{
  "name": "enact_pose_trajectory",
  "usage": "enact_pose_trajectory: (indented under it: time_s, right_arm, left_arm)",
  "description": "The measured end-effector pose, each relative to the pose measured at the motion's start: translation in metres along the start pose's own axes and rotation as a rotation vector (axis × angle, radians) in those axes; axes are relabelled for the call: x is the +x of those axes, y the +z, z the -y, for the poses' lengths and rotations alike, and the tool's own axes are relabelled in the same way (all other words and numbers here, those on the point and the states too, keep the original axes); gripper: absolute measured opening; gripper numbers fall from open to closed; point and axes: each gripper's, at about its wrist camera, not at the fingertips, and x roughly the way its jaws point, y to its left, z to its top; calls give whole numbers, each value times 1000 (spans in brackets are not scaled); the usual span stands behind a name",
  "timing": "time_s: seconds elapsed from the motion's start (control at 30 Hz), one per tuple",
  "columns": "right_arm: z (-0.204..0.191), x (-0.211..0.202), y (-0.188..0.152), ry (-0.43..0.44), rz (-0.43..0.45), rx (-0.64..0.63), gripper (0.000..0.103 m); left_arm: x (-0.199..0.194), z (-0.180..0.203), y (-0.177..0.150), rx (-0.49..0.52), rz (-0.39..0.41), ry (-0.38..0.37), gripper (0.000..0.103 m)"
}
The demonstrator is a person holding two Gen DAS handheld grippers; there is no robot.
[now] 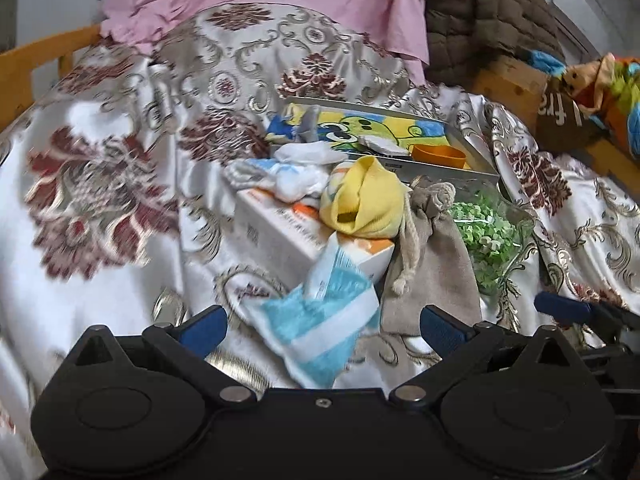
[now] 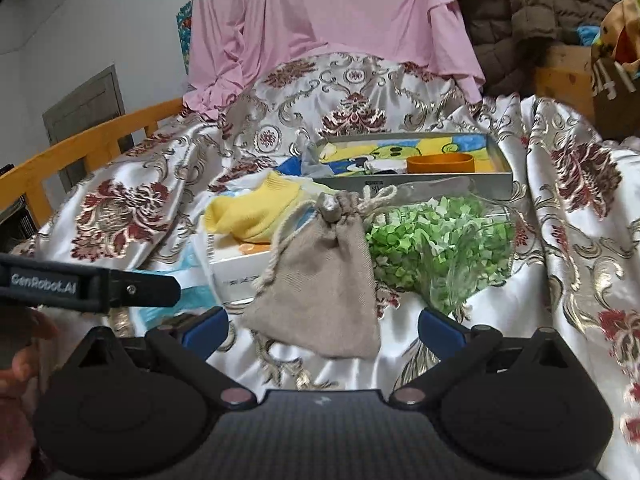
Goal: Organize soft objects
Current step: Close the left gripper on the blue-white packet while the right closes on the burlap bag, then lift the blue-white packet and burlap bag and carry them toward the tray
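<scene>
- mostly, a glossy floral bedcover (image 1: 120, 168) spreads over everything, with a wooden bed rail (image 2: 100, 136) at the far left edge.
- a pink cloth (image 2: 340, 12) hangs at the back, and a brown quilted jacket (image 2: 532, 4) is bunched beside it on the right.
- a shallow metal tray (image 2: 496, 178) sits beyond the pile, lined with a cartoon towel (image 1: 376, 128); an orange band (image 2: 440, 164) lies inside it.
- a white box (image 1: 276, 232) lies in the middle of the heap; a yellow sock (image 1: 368, 204) rests on top of it, and white and pale blue socks (image 1: 280, 176) are bunched at its far end.
- a beige drawstring pouch (image 2: 324, 280) leans against the box's right side, touching a clear bag of green bits (image 2: 436, 244) further right.
- a blue and white striped sock (image 1: 316, 324) droops off the box's near corner, between the left gripper (image 1: 320, 330) fingers but not pinched; its jaws are spread wide.
- the right gripper (image 2: 322, 326) is also spread wide, low over the bedcover, with the pouch's bottom edge between its blue fingertips (image 2: 440, 328) and nothing gripped.
- from the right wrist view the left gripper's black body pokes in at the left, with part of a hand (image 2: 20, 364) below it.
</scene>
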Motion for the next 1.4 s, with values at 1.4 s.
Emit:
enact_pose_trajectory:
  time_s: [1.4]
  right_arm:
    - [-5, 81, 11, 79, -138, 14, 72]
  left_arm:
    - [46, -23, 6, -149, -90, -166, 76]
